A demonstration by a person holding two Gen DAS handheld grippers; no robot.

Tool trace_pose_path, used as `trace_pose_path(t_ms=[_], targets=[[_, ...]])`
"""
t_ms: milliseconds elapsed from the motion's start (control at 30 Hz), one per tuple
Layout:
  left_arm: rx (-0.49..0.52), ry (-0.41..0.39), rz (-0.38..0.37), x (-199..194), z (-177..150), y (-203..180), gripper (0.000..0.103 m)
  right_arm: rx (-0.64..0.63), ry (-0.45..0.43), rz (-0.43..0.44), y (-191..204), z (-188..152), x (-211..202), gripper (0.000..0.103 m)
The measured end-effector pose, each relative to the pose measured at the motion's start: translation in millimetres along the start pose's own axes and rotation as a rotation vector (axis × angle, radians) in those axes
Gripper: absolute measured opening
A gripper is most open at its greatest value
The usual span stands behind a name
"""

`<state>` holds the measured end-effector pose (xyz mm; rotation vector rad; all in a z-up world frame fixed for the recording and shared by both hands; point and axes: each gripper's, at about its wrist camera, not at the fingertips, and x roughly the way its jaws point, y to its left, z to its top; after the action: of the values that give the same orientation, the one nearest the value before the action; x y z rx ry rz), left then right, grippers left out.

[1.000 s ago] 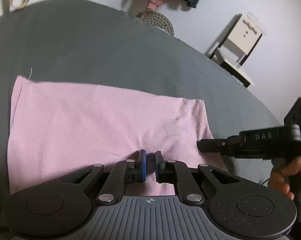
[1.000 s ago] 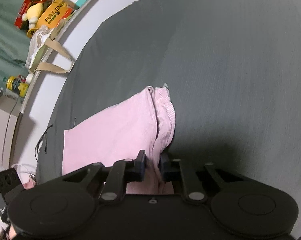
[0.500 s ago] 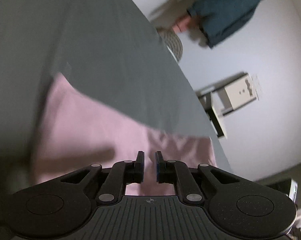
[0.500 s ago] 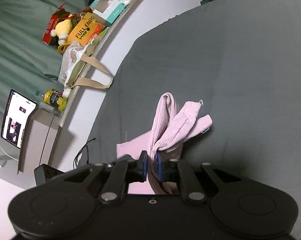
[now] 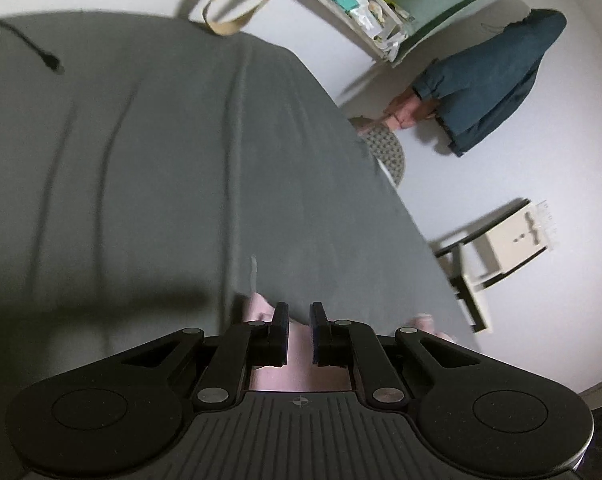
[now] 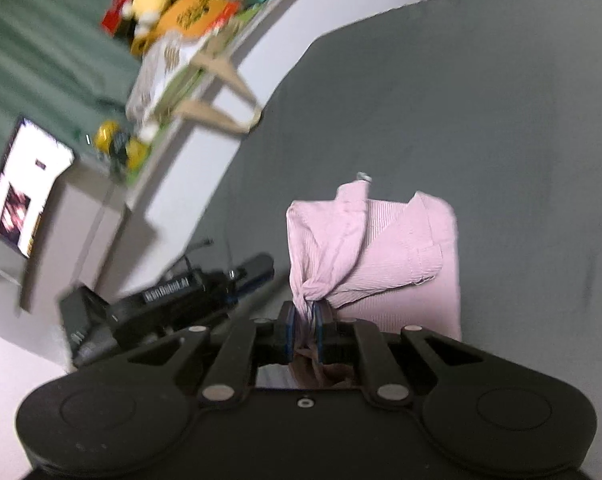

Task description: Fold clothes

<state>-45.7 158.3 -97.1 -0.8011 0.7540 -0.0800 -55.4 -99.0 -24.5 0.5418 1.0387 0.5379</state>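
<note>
The right gripper [image 6: 305,330] is clamping its jaws on the pink garment [image 6: 397,252] — cloth trailing straight ahead over the grey bed [image 6: 501,120] — while the left gripper [image 5: 299,332] is hovering slightly parted, empty.

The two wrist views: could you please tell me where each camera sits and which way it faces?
Left wrist: on the left gripper, low over the grey sheet, facing a white wall with a hanging jacket; its jaws stand slightly apart with nothing between them, the pink garment beneath.
Right wrist: on the right gripper, facing across the sheet toward a cluttered shelf; its jaws pinch the garment's bunched edge; the left gripper's body shows at lower left.
Shared: the garment, the sheet and the beige straps.
</note>
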Motion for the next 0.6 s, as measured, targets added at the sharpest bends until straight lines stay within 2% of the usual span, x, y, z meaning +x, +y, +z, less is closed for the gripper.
trace_pose_path(t_ms=[133,200,300,400,433,467,500,533,567,600], targets=[[-0.034,-0.010,-0.043,-1,14,7,0.008,-0.014,0.008,-0.051,13,-13,37,0.011],[-0.063,-0.008,-0.061,-1,17,14,0.008,-0.013,0.020,-0.042,18,-19,52,0.005],[-0.096,-0.002,-0.071,1,19,24,0.008,-0.046,0.035,-0.072,28,-29,70,0.005],[-0.106,-0.005,-0.074,1,16,30,0.008,-0.119,0.014,-0.079,40,-38,66,0.007],[-0.106,-0.005,-0.078,0,15,30,0.008,-0.165,-0.003,-0.071,46,-41,57,0.014],[-0.104,-0.004,-0.082,-1,15,31,0.008,-0.211,-0.018,-0.066,51,-43,48,0.028],[-0.103,-0.003,-0.086,-1,14,31,0.008,-0.261,-0.036,-0.073,57,-47,38,0.036],[-0.101,-0.002,-0.089,0,14,30,0.008,-0.325,-0.061,-0.096,64,-51,27,0.048],[-0.099,-0.001,-0.092,0,14,30,0.008,-0.402,-0.081,-0.131,70,-57,18,0.053],[-0.098,0.001,-0.093,-2,13,32,0.008,-0.484,-0.091,-0.171,75,-64,13,0.053]])
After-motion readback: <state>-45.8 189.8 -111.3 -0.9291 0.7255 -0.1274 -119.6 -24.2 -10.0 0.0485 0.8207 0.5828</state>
